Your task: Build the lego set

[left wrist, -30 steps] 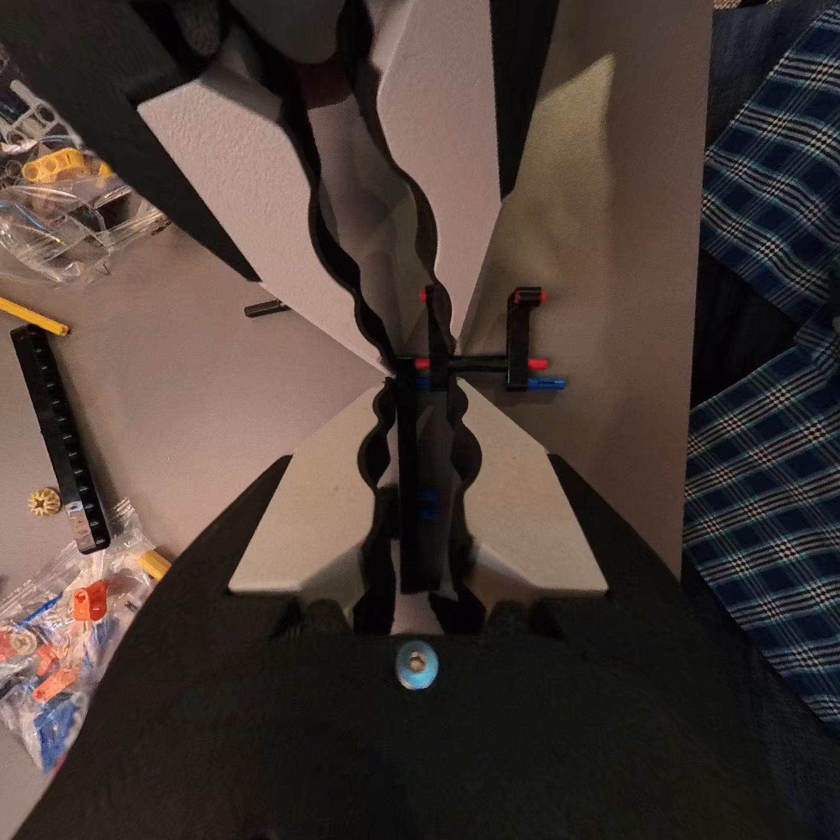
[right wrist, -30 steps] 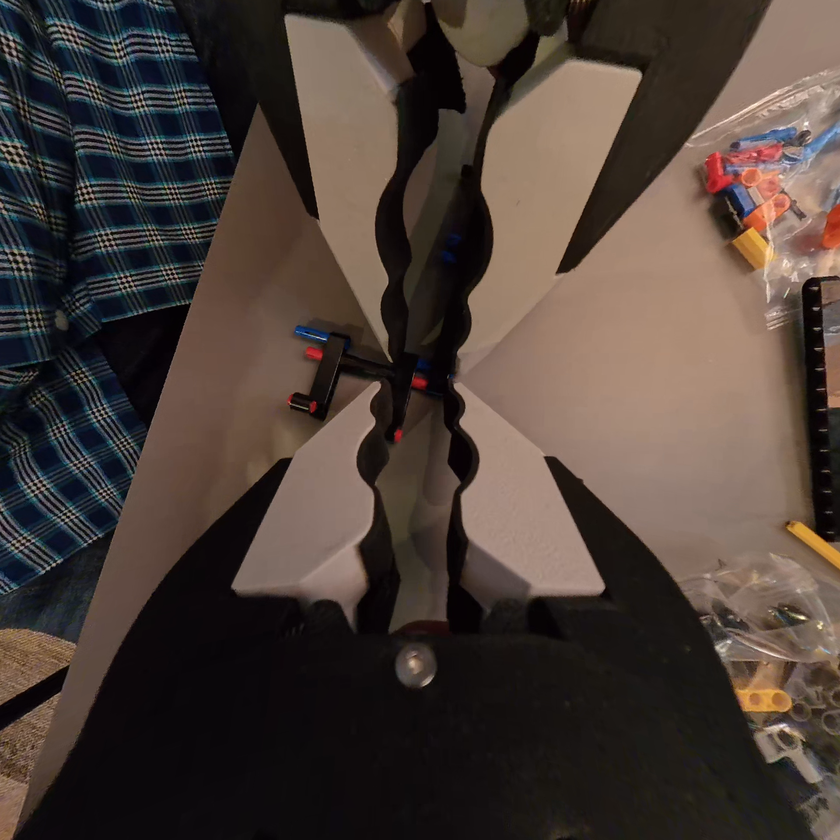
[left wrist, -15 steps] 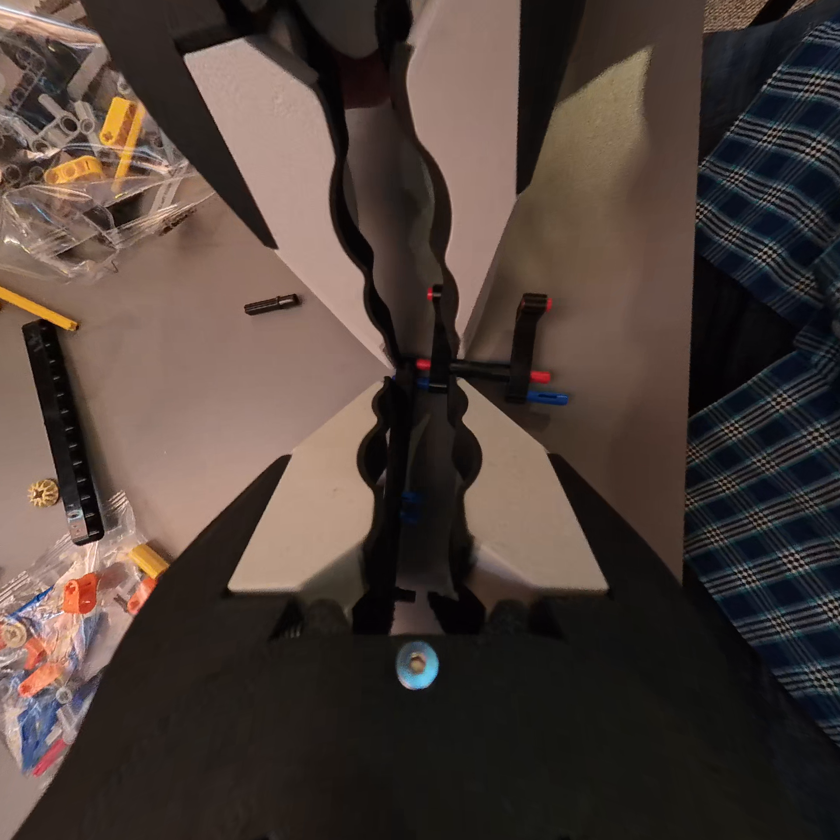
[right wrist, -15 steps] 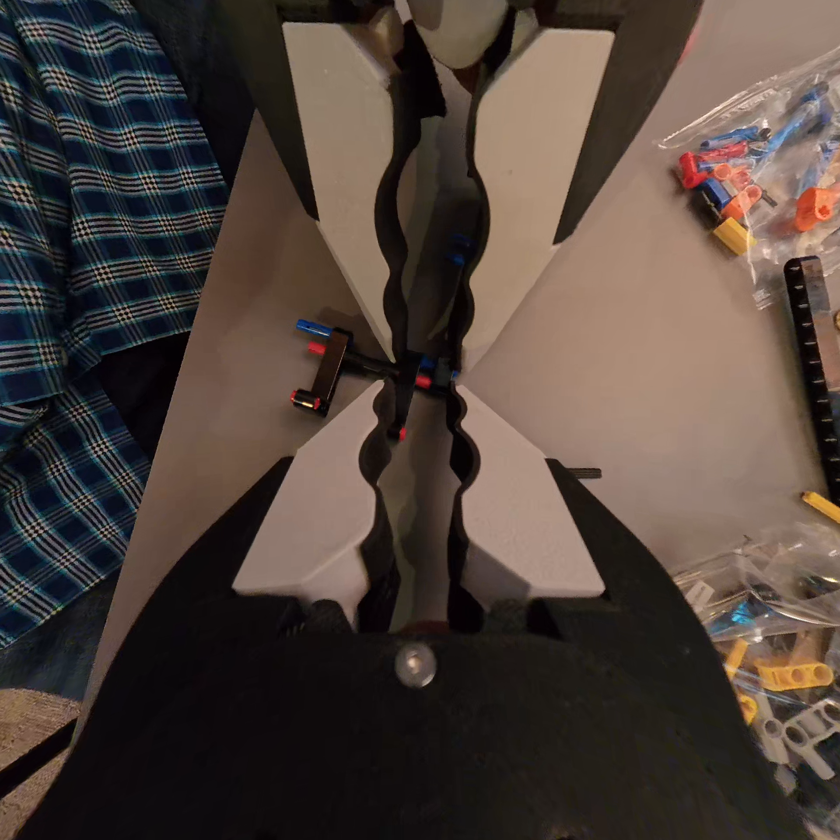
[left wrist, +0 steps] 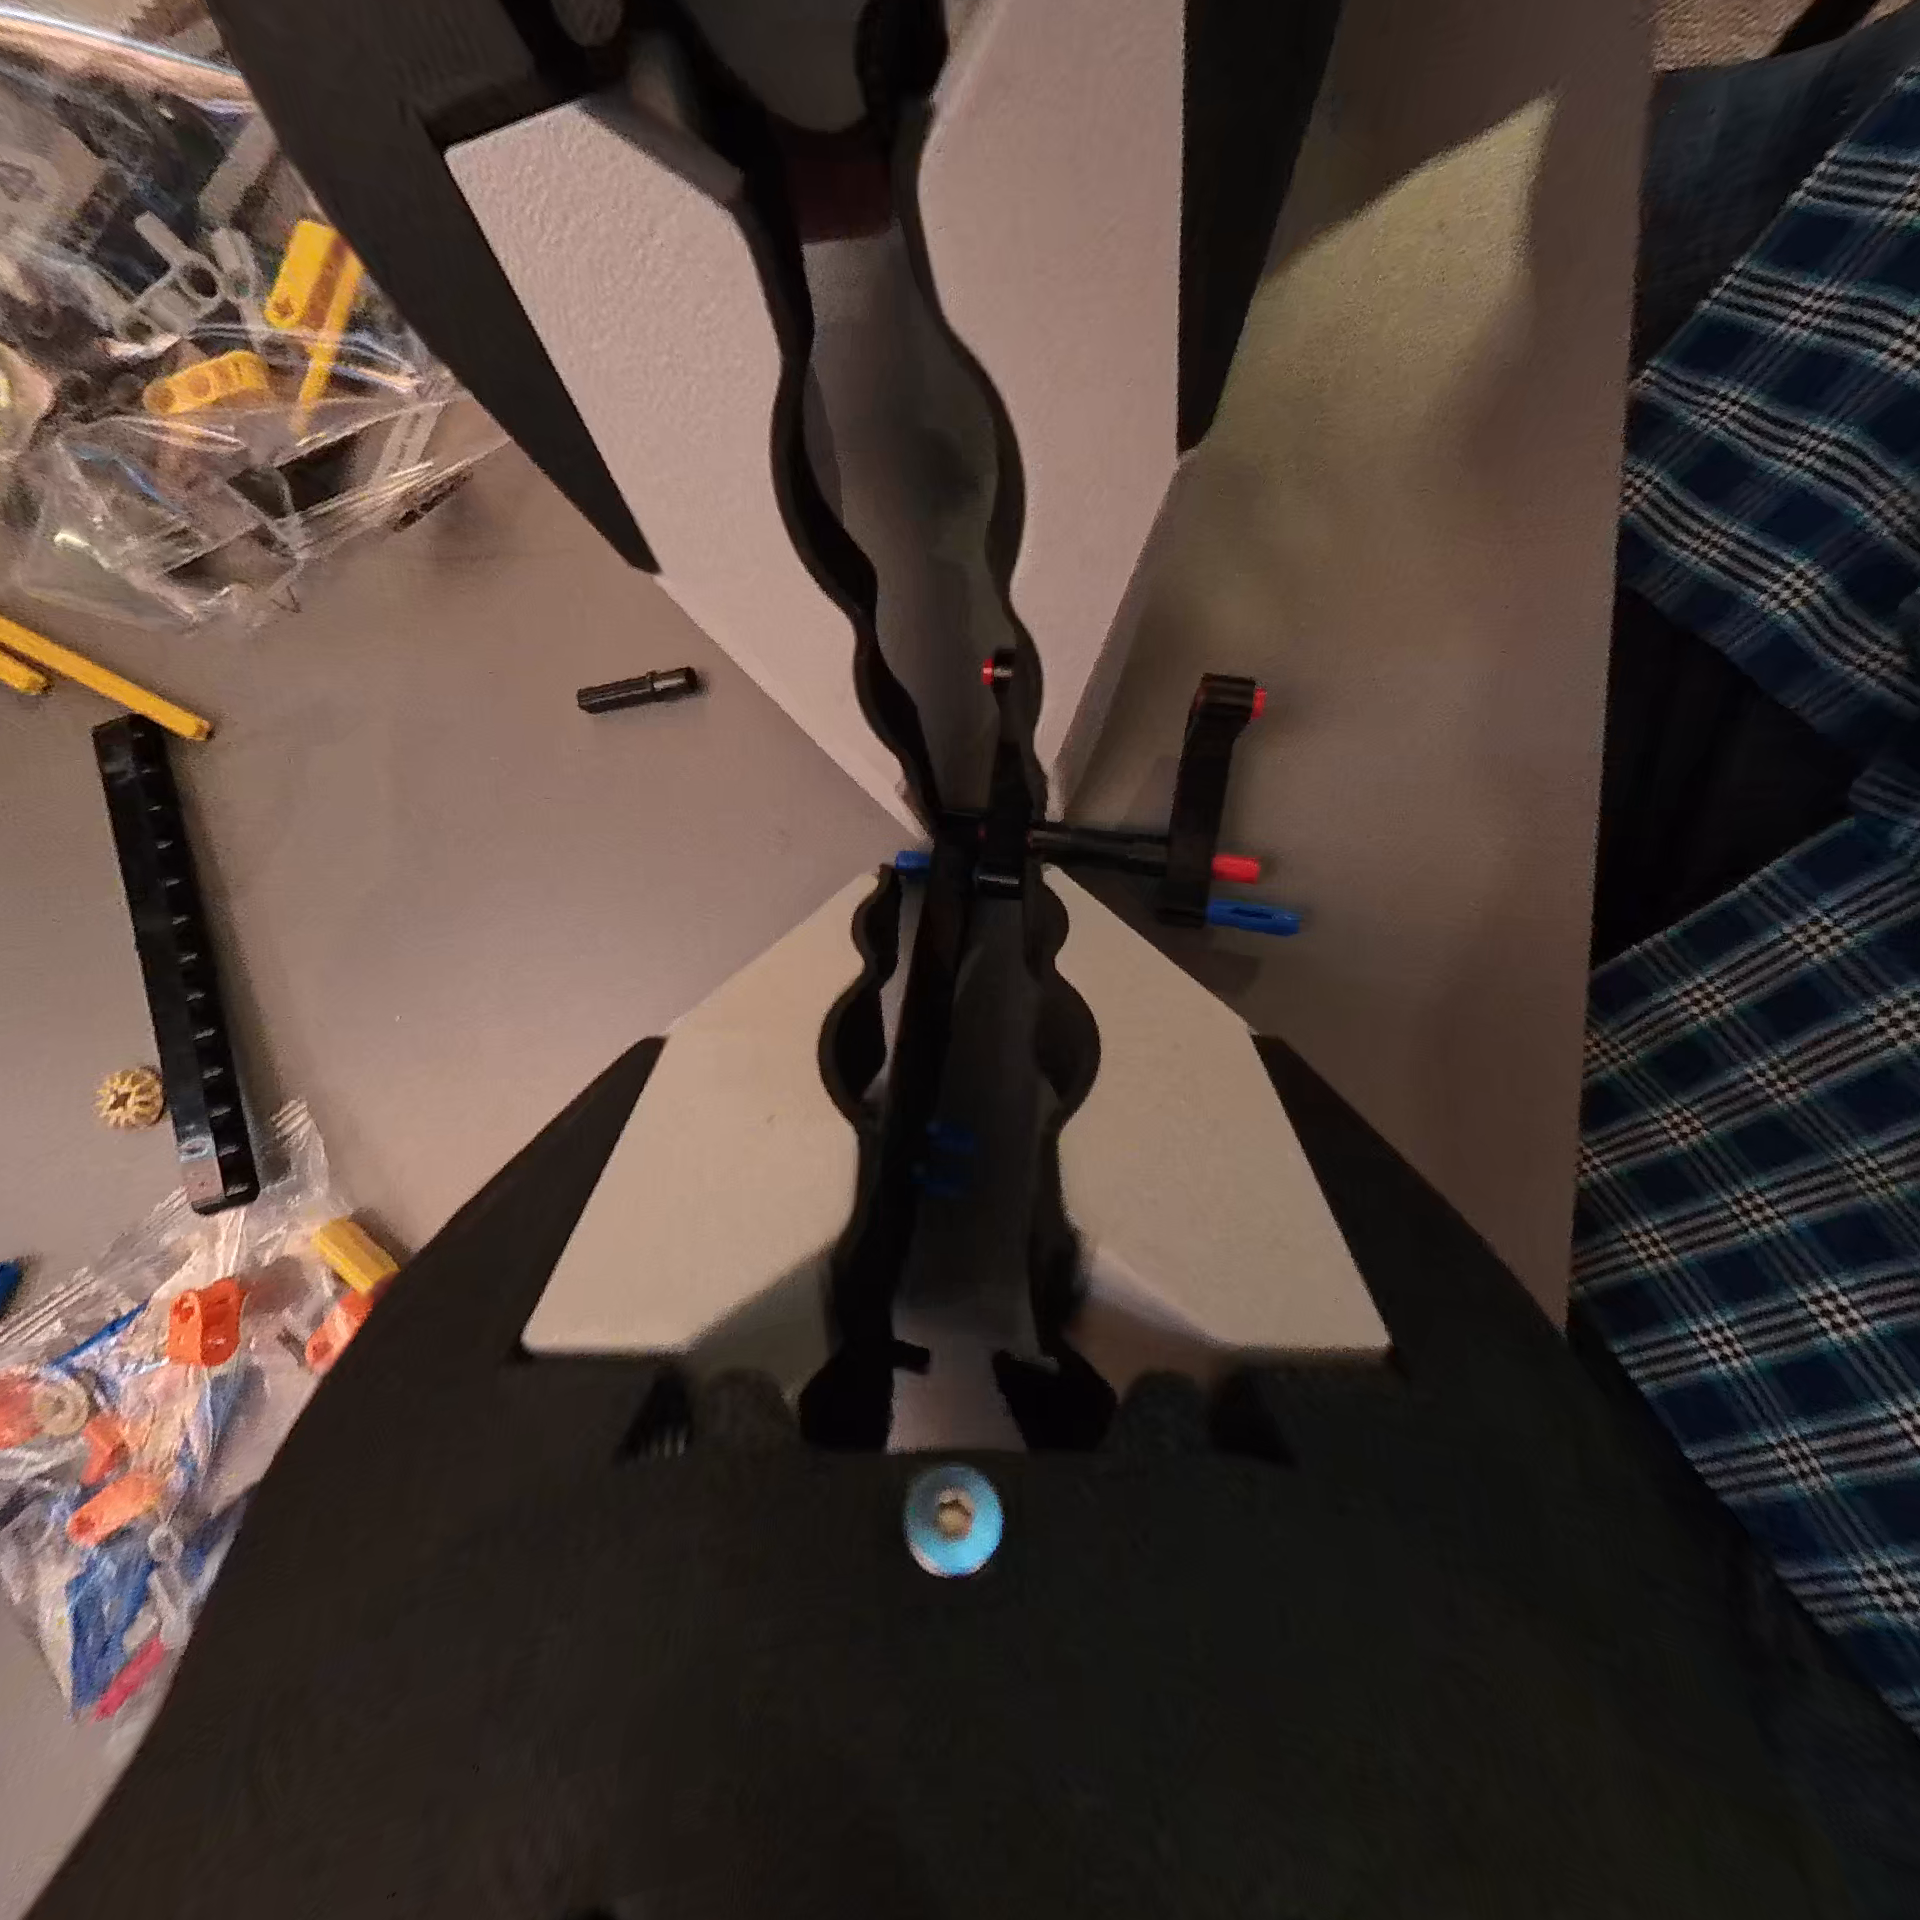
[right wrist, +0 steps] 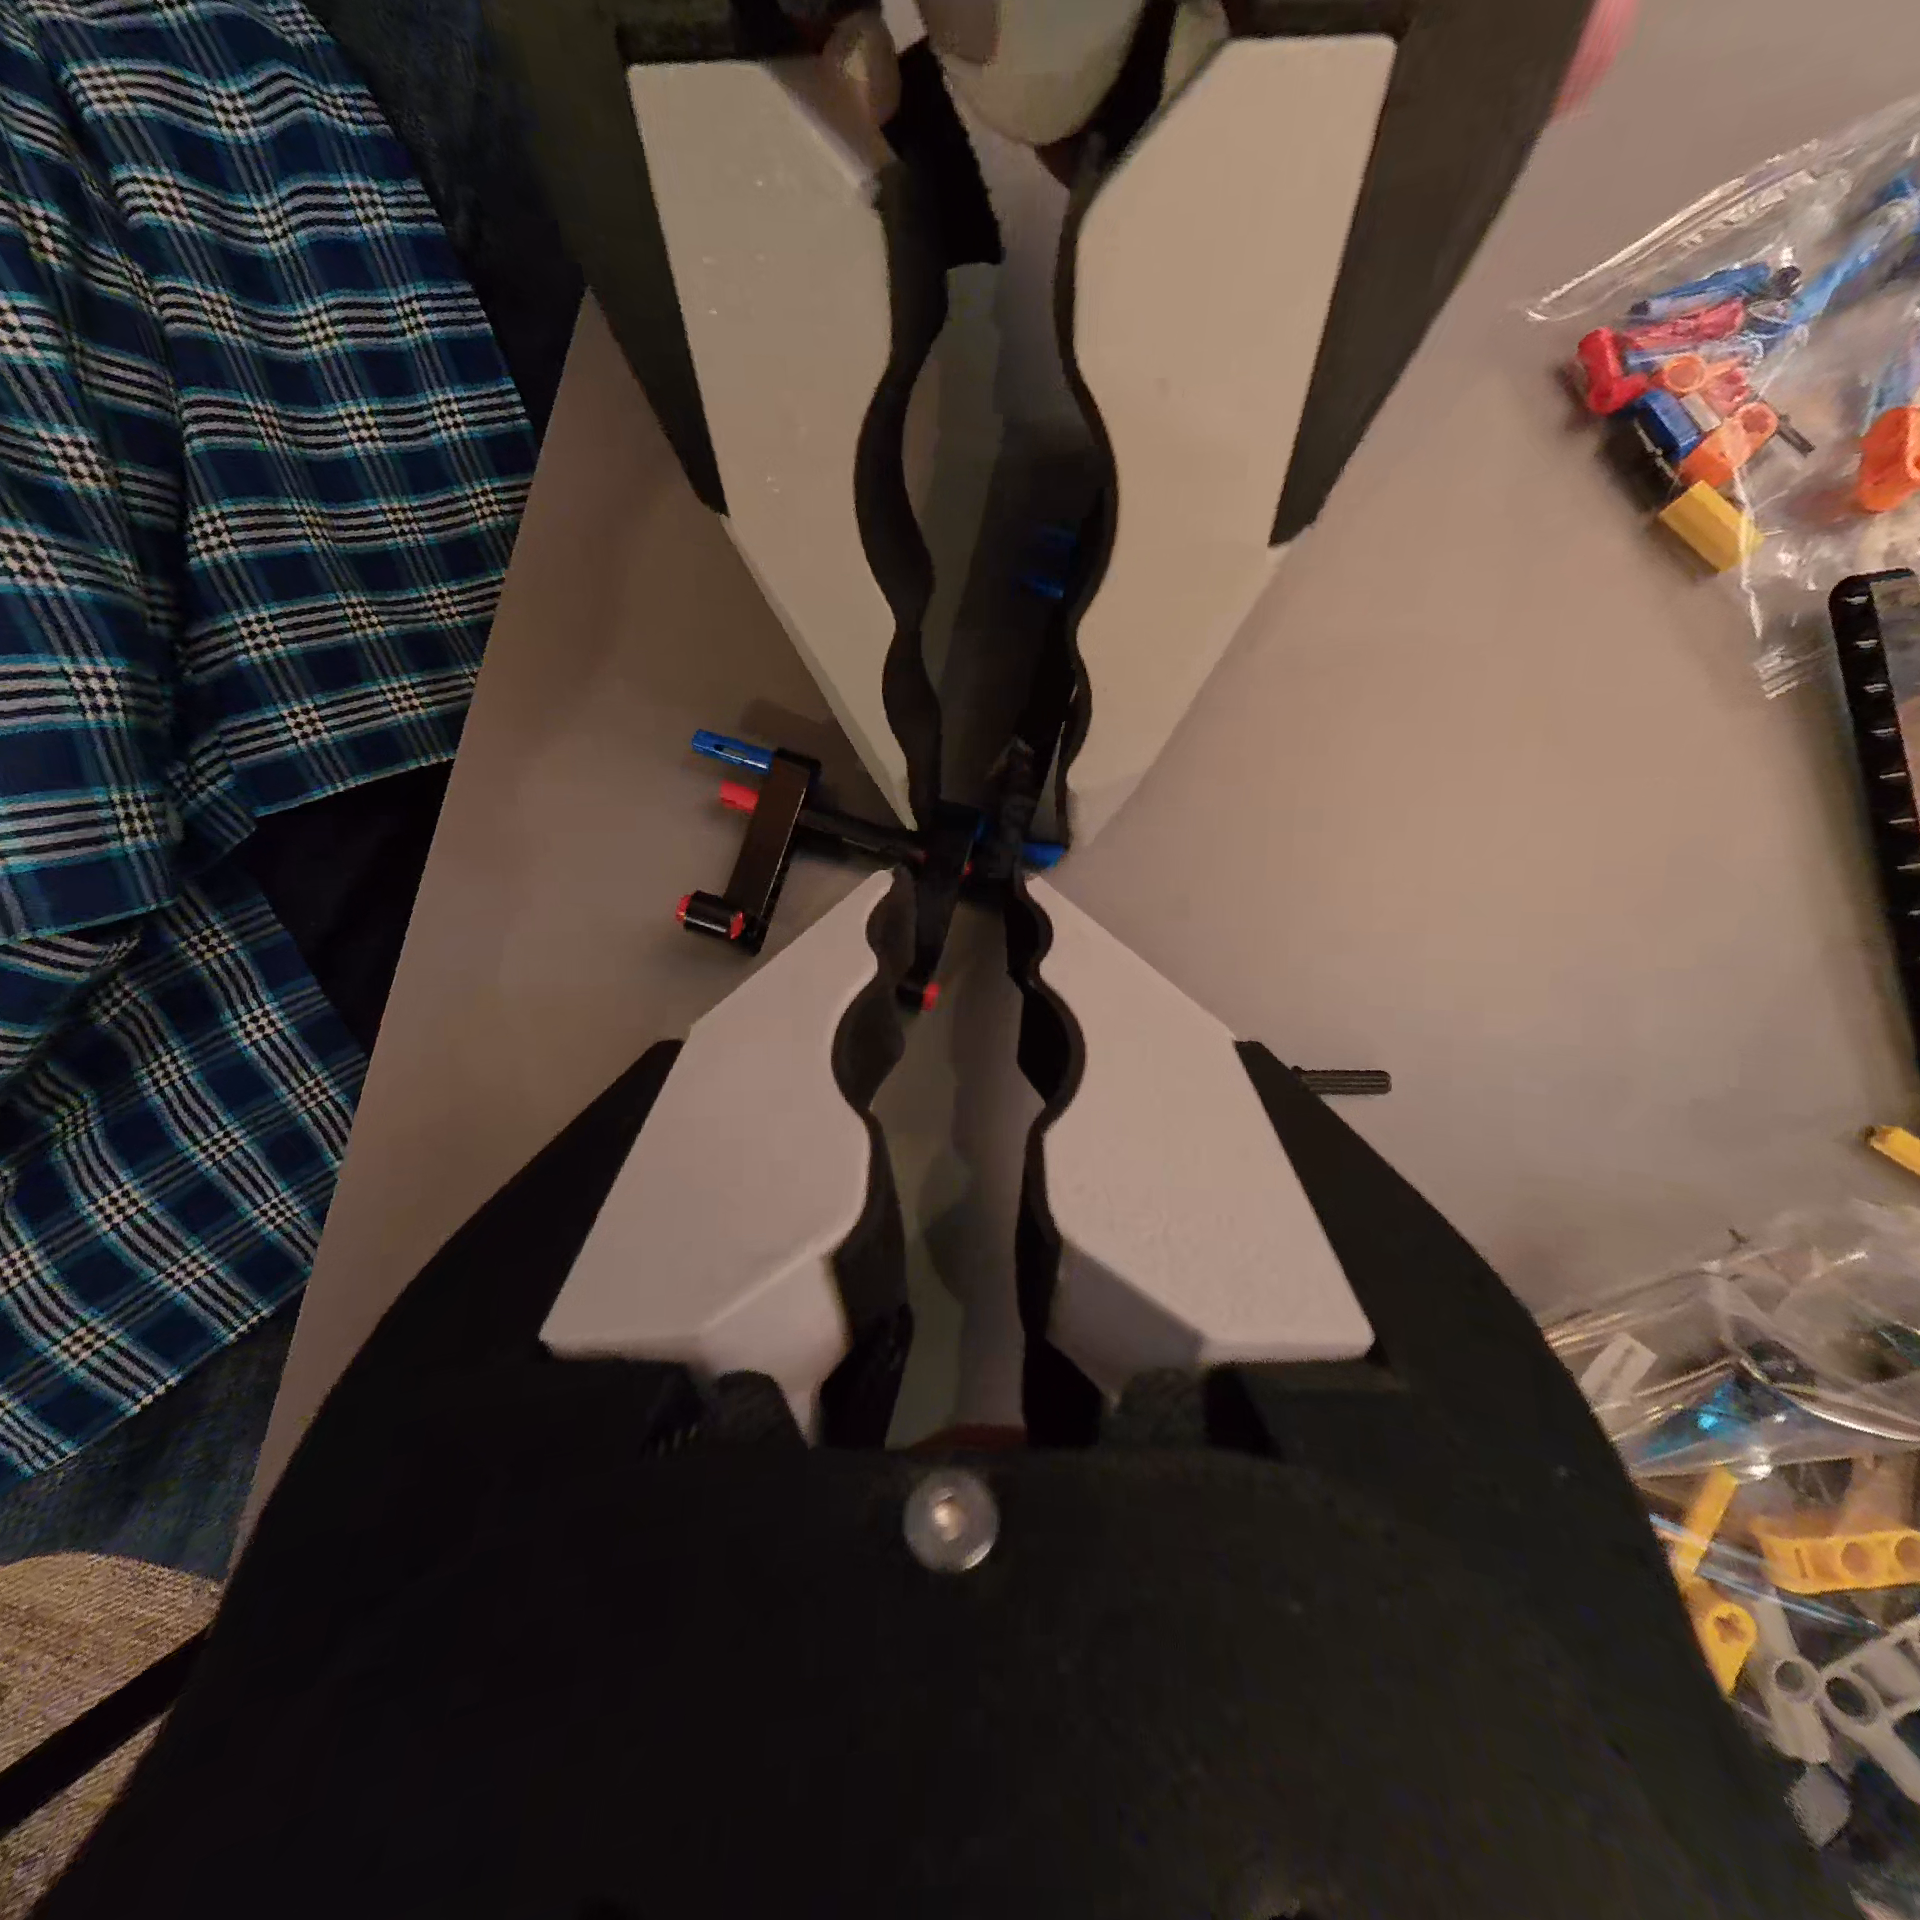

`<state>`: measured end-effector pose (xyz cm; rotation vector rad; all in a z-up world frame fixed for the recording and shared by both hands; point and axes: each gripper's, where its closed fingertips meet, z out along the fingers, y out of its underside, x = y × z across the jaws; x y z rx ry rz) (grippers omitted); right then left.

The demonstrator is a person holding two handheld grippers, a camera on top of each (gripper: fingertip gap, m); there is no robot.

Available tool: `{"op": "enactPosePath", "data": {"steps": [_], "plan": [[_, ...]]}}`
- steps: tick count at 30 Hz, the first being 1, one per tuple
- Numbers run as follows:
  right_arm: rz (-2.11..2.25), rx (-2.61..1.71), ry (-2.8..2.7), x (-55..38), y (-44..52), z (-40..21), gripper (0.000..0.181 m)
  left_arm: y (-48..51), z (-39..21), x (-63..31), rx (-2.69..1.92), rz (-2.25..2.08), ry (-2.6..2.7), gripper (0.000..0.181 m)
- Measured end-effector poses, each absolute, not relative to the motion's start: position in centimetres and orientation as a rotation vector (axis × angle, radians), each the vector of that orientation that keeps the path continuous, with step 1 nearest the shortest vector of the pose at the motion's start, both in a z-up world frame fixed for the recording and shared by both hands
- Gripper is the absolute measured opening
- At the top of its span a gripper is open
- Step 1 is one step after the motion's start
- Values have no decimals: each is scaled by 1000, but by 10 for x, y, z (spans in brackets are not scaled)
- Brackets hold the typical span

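On the grey table point(left wrist: 520, 935), loose parts wait at the left: a long black studded beam point(left wrist: 171, 956) and a short black pin point(left wrist: 636, 689). Centrally, the left gripper point(left wrist: 961, 883) and right gripper point(right wrist: 951, 883) meet tip to tip, each pinching the small black lego assembly with red and blue pins point(left wrist: 1143, 847), seemingly to steady it for joining.

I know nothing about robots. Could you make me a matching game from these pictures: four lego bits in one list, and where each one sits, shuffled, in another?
Things:
1. long black beam
2. tan gear
3. short black pin
4. black assembly with red and blue pins

Places:
A. just beside the long beam
B. gripped by the left tongs and right tongs
C. flat on the table, one end at the bag of orange pieces
D. lying alone on bare table

Pairs: 1-C, 2-A, 3-D, 4-B
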<state>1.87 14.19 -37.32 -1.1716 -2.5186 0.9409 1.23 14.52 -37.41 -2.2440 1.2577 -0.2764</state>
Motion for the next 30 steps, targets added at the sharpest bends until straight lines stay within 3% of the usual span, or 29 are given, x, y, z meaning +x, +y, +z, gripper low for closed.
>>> {"op": "enactPosePath", "data": {"steps": [19, 24, 28, 30], "plan": [[942, -1186, -2529, 20, 139, -373, 13, 141, -375, 13, -2279, -236, 1289, 14], [942, -1237, -2460, 20, 149, -365, 31, 146, -374, 6, -2298, -174, 1215, 16], [959, -1298, -2360, 25, 164, -347, 34, 144, -368, -6, -2330, -168, 1127, 34], [979, -1327, -2313, 31, 167, -337, 32, 142, -359, -16, -2321, -148, 1084, 35]]}}
